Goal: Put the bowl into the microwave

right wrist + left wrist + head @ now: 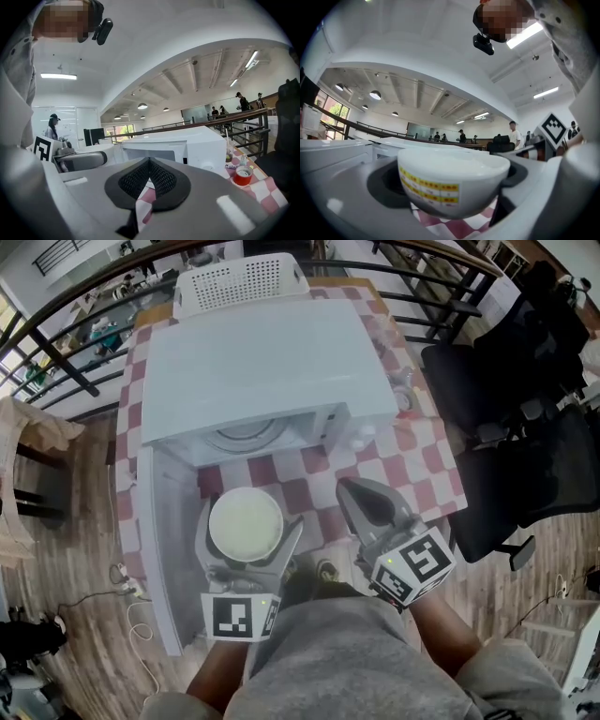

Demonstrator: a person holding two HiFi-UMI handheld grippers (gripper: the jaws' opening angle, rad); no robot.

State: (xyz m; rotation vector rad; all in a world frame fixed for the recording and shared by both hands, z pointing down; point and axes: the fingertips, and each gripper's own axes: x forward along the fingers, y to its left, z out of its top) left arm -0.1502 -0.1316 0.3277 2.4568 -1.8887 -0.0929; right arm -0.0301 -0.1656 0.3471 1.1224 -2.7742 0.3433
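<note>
Upright bowl (246, 526), mouth upward, clamped in left gripper (251, 517) jaws, right gripper (349, 488) jaws together

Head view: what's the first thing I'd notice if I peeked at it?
The white bowl jumps out first, held between the jaws of the left gripper, just in front of the microwave. Next is the big white microwave on the red-and-white checked tablecloth, its door swung open to the left. The right gripper sits beside the bowl, jaws together and empty.
</note>
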